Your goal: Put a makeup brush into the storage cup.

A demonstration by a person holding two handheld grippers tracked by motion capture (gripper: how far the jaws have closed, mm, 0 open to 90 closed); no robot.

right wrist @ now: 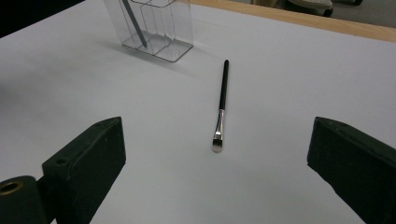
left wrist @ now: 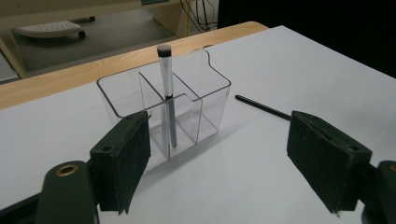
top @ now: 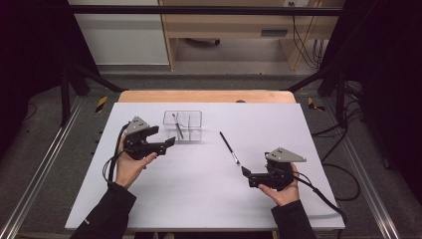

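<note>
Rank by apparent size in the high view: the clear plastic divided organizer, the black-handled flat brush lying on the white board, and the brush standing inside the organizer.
1. Clear plastic divided organizer
2. Black-handled flat brush lying on the board
3. Brush standing in the organizer, though foreshortened by its lean, so unsure.

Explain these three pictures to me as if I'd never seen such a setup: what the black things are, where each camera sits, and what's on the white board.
There is no machine here: a person holds a hand-held tool in each hand, the left gripper and the right gripper. Each has two black padded fingers that pinch things.

The high view looks down from above the person's side of the table. The other two pictures come from cameras riding on each gripper, looking out between its own fingers.

On the white surface stands a clear organizer with compartments; one brush stands upright in it, bristles up. A second brush lies flat on the table, in front of the right gripper.

Both grippers are open and hold nothing.
</note>
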